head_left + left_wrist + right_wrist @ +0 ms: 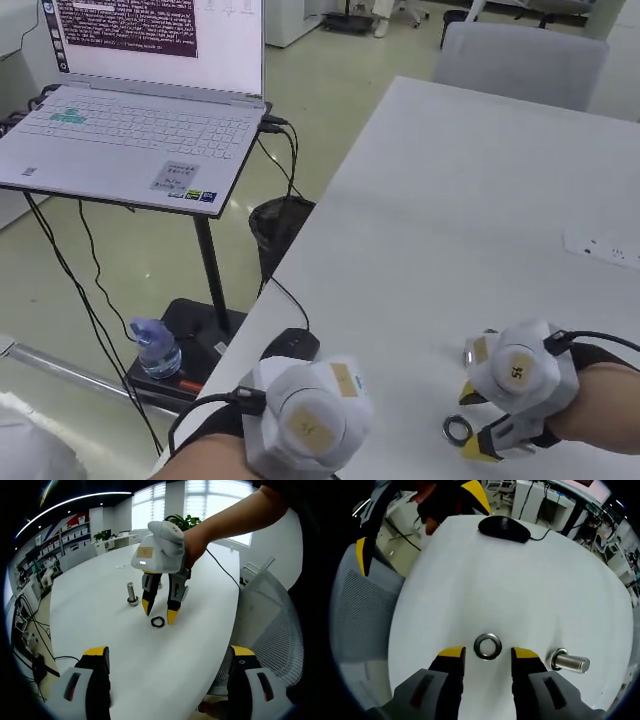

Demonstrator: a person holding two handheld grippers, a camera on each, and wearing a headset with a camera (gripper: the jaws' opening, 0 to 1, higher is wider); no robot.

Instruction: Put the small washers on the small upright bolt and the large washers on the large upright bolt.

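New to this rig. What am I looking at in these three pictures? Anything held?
No robot here: a person holds a pair of hand tongs in each hand. The head view comes from a headset camera, looking down at the white table, a laptop beside it. The other two come from cameras riding on the tongs. The left tongs are open and empty, facing the right tongs. Those stand open with tips either side of a washer lying flat on the table, near an upright bolt. Nothing is held.
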